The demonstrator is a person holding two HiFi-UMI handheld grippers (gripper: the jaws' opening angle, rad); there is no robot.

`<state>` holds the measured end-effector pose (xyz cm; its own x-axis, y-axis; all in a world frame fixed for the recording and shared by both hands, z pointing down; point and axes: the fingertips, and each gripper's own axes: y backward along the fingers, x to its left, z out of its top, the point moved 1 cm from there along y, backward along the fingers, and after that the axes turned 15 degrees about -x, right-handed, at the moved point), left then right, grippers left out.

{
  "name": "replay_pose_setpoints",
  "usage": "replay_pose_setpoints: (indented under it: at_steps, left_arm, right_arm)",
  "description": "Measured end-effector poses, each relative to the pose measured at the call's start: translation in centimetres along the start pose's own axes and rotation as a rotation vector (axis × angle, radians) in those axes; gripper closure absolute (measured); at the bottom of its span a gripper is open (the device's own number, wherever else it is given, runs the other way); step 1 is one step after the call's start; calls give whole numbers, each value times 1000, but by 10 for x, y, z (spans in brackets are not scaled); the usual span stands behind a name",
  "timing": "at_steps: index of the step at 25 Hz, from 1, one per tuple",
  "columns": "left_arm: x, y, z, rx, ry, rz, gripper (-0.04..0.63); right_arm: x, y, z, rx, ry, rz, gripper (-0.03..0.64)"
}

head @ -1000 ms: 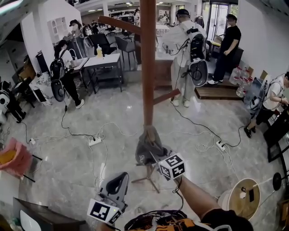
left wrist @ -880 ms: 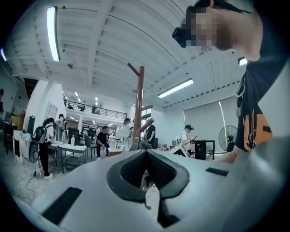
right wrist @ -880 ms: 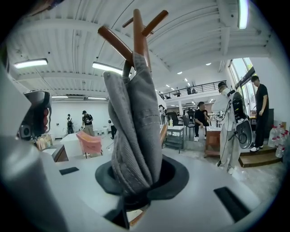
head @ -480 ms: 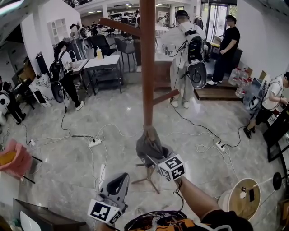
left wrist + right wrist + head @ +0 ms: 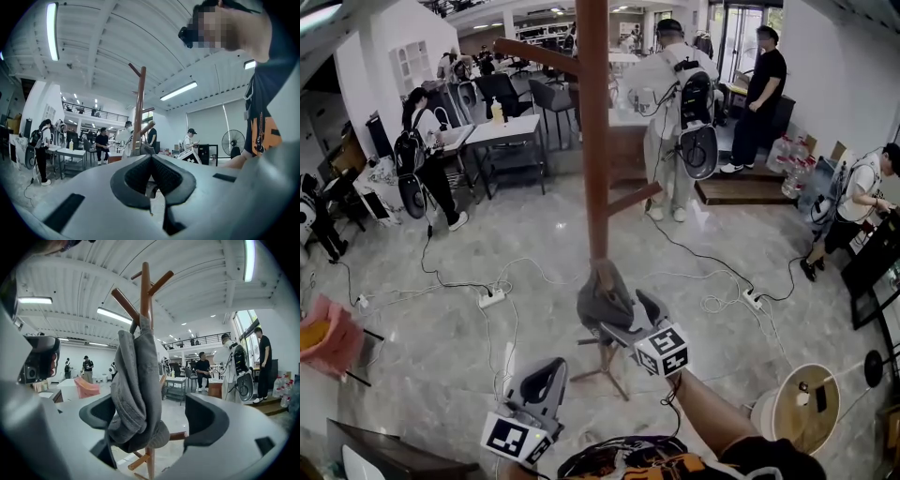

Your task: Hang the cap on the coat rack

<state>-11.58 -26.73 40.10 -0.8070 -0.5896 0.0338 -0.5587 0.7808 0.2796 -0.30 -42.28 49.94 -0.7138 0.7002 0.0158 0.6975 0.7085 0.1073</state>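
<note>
The grey cap [image 5: 602, 298] hangs from a low peg of the wooden coat rack [image 5: 592, 141], drooping in folds. In the right gripper view the cap [image 5: 136, 385] hangs off a peg on the rack's pole [image 5: 146, 291]. My right gripper [image 5: 626, 317] sits just in front of it and its jaws are opening. The cap hangs between them [image 5: 154, 416], close against the left pad and well apart from the right pad. My left gripper [image 5: 546, 375] is low at the left, away from the rack, its jaws [image 5: 151, 161] shut on nothing.
Cables and power strips [image 5: 492, 297] trail over the marble floor around the rack's base. A round wooden stool [image 5: 797, 412] stands at lower right and a pink bin [image 5: 328, 333] at far left. Several people stand by tables [image 5: 511, 131] behind the rack.
The right gripper's jaws have spread wide and let go of the cap, which stays on the peg. The gripper has drawn back slightly. The left gripper has not moved.
</note>
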Motion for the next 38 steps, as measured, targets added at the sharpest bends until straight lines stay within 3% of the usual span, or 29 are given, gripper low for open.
replay_pose_setpoints:
  at_steps: [8, 23, 27, 32, 38]
  left_arm:
    - [-2, 0, -10, 9, 5, -20, 572]
    - [-3, -9, -12, 12, 16, -46, 572]
    - [-3, -9, -12, 9, 18, -52, 572]
    - [-3, -8, -14, 12, 19, -59, 572]
    - [-8, -9, -14, 13, 20, -69, 572]
  right_arm:
    - [14, 20, 14, -26, 8, 67, 109]
    - [42, 70, 80, -122, 26, 151, 112]
    - [45, 82, 90, -131, 19, 152, 132]
    - [48, 93, 106, -165, 16, 154, 221]
    - [53, 100, 108, -147, 20, 154, 234]
